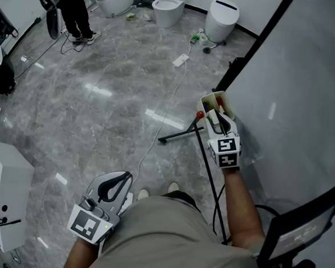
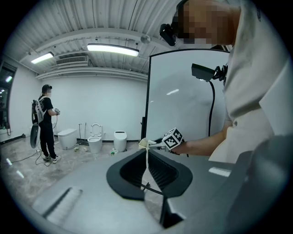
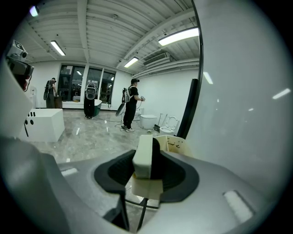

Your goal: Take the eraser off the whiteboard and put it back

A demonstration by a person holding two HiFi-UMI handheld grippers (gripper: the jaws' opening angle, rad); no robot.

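Note:
My right gripper (image 1: pixel 216 118) is shut on the eraser (image 3: pixel 143 157), a cream block with a black felt side that stands upright between the jaws. It hovers close beside the whiteboard (image 1: pixel 307 94), just behind a cream holder box (image 1: pixel 211 99) fixed at the board's lower edge; that box (image 3: pixel 176 145) lies just ahead of the eraser. My left gripper (image 1: pixel 113 187) hangs low by the person's body, jaws shut with nothing in them (image 2: pixel 146 170). From there the right gripper's marker cube (image 2: pixel 173 138) shows near the board.
The whiteboard's black stand leg (image 1: pixel 179 134) and a white cable (image 1: pixel 171 96) lie on the grey marble floor. Three toilets (image 1: pixel 167 10) stand at the far wall, and a person (image 1: pixel 76 9) beside them. A white cabinet (image 1: pixel 0 190) is at left, a black panel (image 1: pixel 301 226) at lower right.

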